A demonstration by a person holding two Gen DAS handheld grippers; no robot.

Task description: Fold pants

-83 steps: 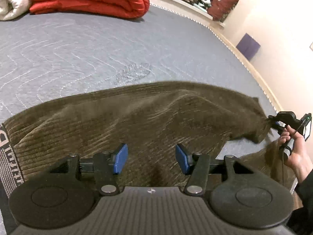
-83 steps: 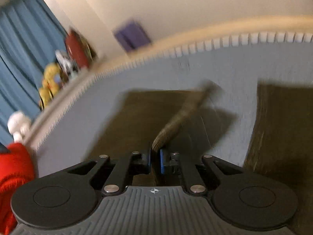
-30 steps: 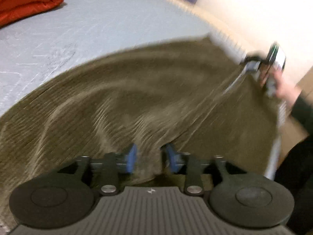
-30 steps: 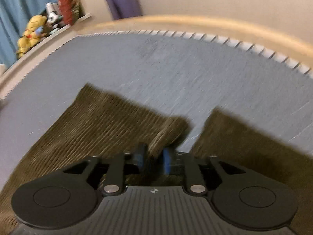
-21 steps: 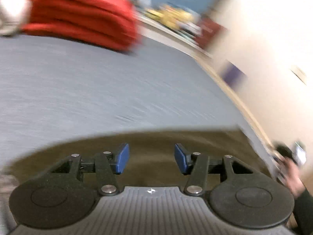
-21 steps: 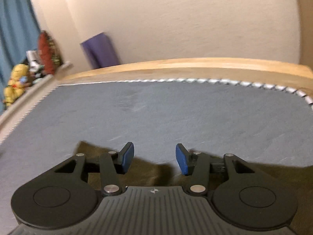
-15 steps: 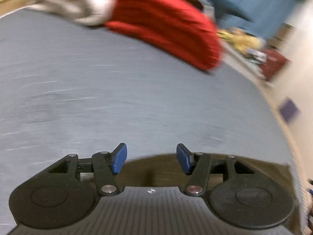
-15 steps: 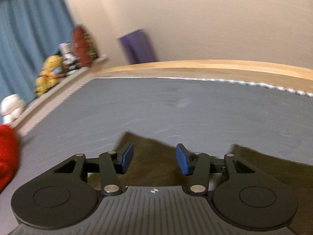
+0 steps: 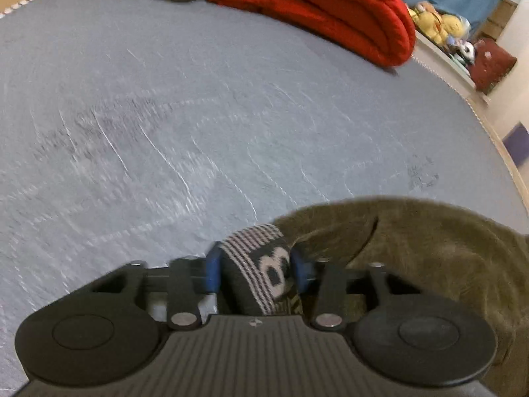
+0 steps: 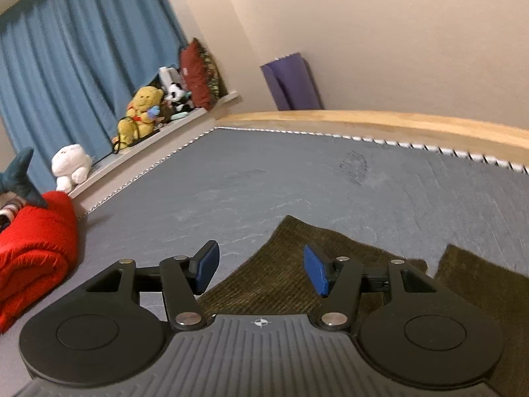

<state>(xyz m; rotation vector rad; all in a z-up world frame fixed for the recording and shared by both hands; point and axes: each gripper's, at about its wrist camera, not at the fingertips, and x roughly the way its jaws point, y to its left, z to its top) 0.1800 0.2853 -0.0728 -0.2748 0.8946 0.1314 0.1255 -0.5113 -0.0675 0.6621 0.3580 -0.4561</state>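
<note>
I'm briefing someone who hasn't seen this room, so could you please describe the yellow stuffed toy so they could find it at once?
Start at the blue curtain behind the grey mattress; a pale ledge runs beneath it. The yellow stuffed toy sits on that ledge between a white plush and a small panda toy, the only yellow one there.

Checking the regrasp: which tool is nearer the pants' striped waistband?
Left. The left tool has been closing around the striped waistband, which sits between its fingers. The right tool hovers open over the brown pants, no waistband in its view.
</note>
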